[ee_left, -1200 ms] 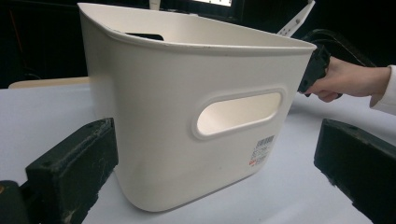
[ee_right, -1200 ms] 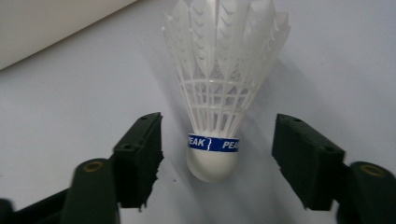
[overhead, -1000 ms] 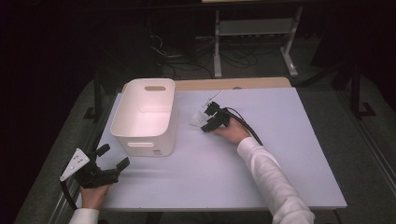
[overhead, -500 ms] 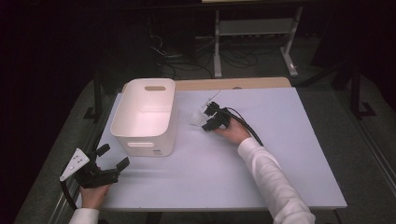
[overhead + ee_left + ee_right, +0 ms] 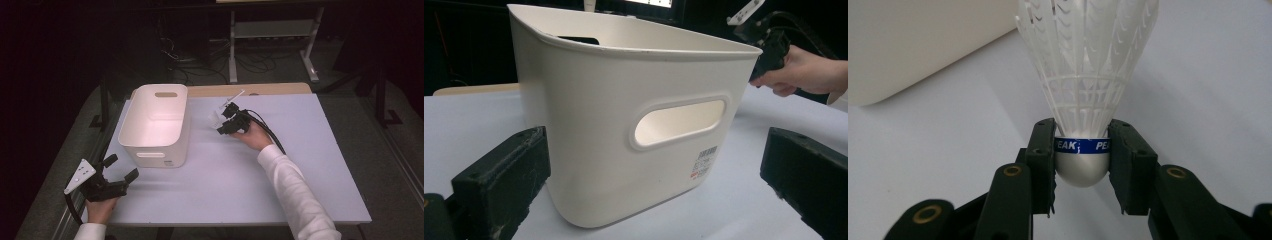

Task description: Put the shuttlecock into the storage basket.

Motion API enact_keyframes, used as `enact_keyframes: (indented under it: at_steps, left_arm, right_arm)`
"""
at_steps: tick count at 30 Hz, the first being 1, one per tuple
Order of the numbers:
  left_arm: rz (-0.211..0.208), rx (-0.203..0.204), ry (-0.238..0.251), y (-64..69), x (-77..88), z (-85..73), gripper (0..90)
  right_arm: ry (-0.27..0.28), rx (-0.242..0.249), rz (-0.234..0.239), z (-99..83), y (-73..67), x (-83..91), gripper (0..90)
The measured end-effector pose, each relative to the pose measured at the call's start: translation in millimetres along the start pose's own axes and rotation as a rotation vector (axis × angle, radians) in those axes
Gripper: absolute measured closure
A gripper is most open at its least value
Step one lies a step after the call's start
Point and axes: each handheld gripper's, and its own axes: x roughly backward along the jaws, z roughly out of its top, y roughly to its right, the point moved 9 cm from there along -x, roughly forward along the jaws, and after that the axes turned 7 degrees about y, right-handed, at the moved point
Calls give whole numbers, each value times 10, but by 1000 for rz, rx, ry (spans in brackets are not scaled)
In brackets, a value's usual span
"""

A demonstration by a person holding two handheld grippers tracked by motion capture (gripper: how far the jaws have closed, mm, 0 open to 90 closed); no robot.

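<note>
A white plastic shuttlecock [image 5: 1083,75] with a blue band round its cork is pinched at the cork by my right gripper [image 5: 1081,150], feathers pointing away. In the high view, the right gripper [image 5: 223,121] holds the shuttlecock [image 5: 215,118] just above the table, a little to the right of the white bin [image 5: 155,152]. My left gripper [image 5: 122,167] rests near the table's front left corner, jaws spread wide with nothing between them. In the left gripper view, the left gripper [image 5: 659,150] faces the bin's handle side [image 5: 589,115].
The bin is empty inside and stands at the left middle of the pale lavender table [image 5: 225,195]. A wooden strip [image 5: 250,90] runs along the table's far edge. Shelving and cables lie in the dark beyond.
The right gripper has lifted slightly off the table with the shuttlecock in its jaws. The left gripper has stayed in place.
</note>
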Motion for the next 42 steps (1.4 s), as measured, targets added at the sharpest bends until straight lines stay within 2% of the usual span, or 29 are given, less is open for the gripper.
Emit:
enact_keyframes:
  at_steps: [8, 16, 18, 35, 37, 38, 42]
  left_arm:
    - [5, -3, -2, -2, -1, -2, 0]
    - [7, -1, -1, -3, -3, -2, 0]
    - [6, -3, -2, -3, -3, -3, 0]
    - [9, -6, 0, 0, 3, 7, 0]
    - [8, 8, 18, 11, -9, 19, 0]
    - [9, -14, -6, -8, 9, 3, 0]
    - [7, -13, 0, -8, 5, 6, 0]
  right_arm:
    - [30, 9, -22, 123, 38, 162, 637]
    - [43, 21, -20, 210, -14, 283, 637]
    - [36, 51, -25, 237, -28, 320, 638]
    - [83, 123, -5, 544, -293, 508, 638]
    - [88, 125, 2, 576, -327, 535, 639]
    - [91, 131, 3, 603, -353, 557, 639]
    - [98, 137, 11, 640, -387, 592, 639]
